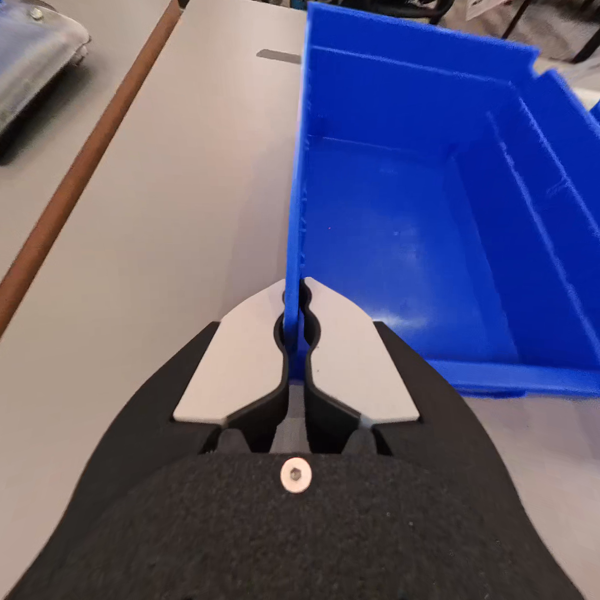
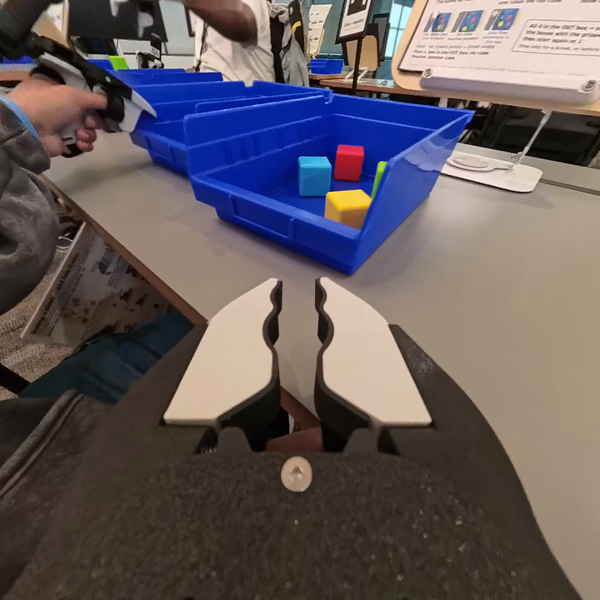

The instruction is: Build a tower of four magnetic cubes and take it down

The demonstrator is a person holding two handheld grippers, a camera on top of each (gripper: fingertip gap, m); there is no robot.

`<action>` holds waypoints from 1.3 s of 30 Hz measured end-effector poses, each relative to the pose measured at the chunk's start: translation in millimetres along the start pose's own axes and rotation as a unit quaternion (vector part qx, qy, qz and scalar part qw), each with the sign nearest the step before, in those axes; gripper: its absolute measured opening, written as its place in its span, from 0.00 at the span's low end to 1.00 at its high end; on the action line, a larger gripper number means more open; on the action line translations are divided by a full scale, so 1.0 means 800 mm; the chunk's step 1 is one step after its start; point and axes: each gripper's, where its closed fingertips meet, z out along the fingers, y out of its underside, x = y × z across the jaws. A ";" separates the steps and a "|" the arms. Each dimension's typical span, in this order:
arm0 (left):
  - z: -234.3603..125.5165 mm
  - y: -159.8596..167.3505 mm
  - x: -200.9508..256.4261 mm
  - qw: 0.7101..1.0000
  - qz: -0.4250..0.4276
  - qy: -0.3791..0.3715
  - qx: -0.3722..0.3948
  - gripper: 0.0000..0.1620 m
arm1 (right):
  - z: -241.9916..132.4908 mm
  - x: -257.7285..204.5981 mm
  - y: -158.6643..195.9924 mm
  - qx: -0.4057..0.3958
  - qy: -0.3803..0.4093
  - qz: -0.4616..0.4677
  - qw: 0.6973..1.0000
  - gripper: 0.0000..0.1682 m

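My left gripper (image 1: 294,285) has its jaws closed on the side wall of an empty blue bin (image 1: 422,227), the thin wall pinched between the two pads, one pad inside the bin and one outside over the grey tabletop (image 1: 162,227). From the right wrist view I see that same left gripper (image 2: 143,110) far off toward the tabletop's left edge, held in a hand (image 2: 65,113) and biting the near corner of the farther bin (image 2: 168,130). My right gripper (image 2: 298,285) hangs over the near edge of the tabletop (image 2: 470,292) with its jaws a narrow gap apart and nothing between them. The four cubes are well ahead of those jaws, in a second blue bin (image 2: 276,220) that stands just beside the first. The cyan cube (image 2: 314,177) and red cube (image 2: 349,162) stand toward the back, the yellow cube (image 2: 345,207) sits at the front against the right wall, and the green cube (image 2: 379,178) shows only as a sliver behind that wall. None is stacked on another. A white sign on a stand (image 2: 506,81) rises toward the tabletop's far right.
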 end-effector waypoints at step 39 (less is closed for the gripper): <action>-0.318 -0.008 0.132 0.934 0.042 -0.160 0.317 0.01 | 0.152 -0.154 -0.206 0.142 0.056 0.036 0.988 0.03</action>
